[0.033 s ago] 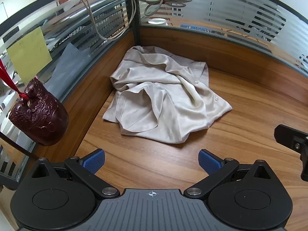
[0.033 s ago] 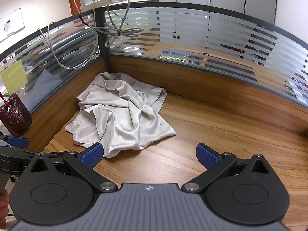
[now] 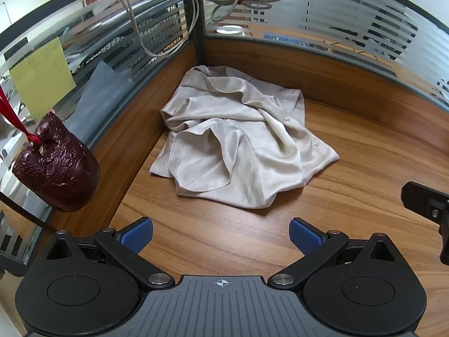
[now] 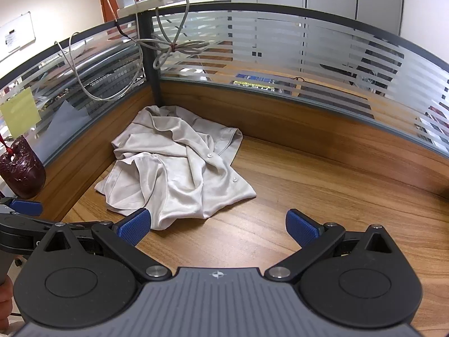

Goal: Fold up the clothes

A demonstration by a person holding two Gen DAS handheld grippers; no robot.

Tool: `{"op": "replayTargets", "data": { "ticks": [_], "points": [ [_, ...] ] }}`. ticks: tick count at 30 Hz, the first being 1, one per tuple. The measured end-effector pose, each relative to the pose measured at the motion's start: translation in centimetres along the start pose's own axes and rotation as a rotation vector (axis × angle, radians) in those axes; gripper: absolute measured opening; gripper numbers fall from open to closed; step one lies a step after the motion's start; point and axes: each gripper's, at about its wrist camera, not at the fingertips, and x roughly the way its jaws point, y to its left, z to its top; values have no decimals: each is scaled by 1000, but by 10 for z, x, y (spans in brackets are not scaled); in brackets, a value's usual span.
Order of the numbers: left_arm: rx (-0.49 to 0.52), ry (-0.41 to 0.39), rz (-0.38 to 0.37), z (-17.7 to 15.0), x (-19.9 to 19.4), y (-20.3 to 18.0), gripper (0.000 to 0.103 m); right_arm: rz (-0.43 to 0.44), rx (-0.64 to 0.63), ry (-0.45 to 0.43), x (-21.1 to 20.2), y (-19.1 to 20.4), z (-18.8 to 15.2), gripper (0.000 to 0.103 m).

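Note:
A crumpled beige button-up shirt (image 3: 238,146) lies in the far left corner of the wooden desk (image 3: 364,174), against the partition. My left gripper (image 3: 221,236) hangs over the desk just short of the shirt's near hem, open, nothing between its blue pads. My right gripper (image 4: 217,227) is also open and empty, its left pad close to the shirt (image 4: 174,168) at its near edge. A black part of the right gripper (image 3: 426,205) shows at the right edge of the left wrist view. A blue pad of the left gripper (image 4: 25,207) shows at the left of the right wrist view.
A dark red carved ornament (image 3: 56,168) hangs on a red ribbon at the left, beside the desk edge. Frosted glass partitions (image 4: 308,56) with wooden bases wall the corner. Cables (image 3: 238,0) hang on the corner post; a yellow note (image 3: 42,75) sticks to the glass.

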Motion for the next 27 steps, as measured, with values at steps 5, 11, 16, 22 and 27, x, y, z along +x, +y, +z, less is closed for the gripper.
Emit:
{"op": "replayTargets", "data": {
  "ticks": [5, 11, 16, 22, 27],
  "points": [
    [12, 21, -4, -6, 2, -5, 103, -4, -2, 4, 1, -3, 2, 103],
    [6, 42, 1, 0, 5, -1, 103, -1, -5, 4, 1, -7, 3, 103],
    [-6, 40, 4, 1, 3, 2, 103, -3, -8, -2, -1, -1, 0, 103],
    [-11, 34, 0, 1, 2, 4, 103, -4, 0, 0, 0, -1, 0, 103],
    [-7, 36, -4, 0, 3, 3, 103, -4, 3, 1, 0, -2, 0, 103]
  ]
}}
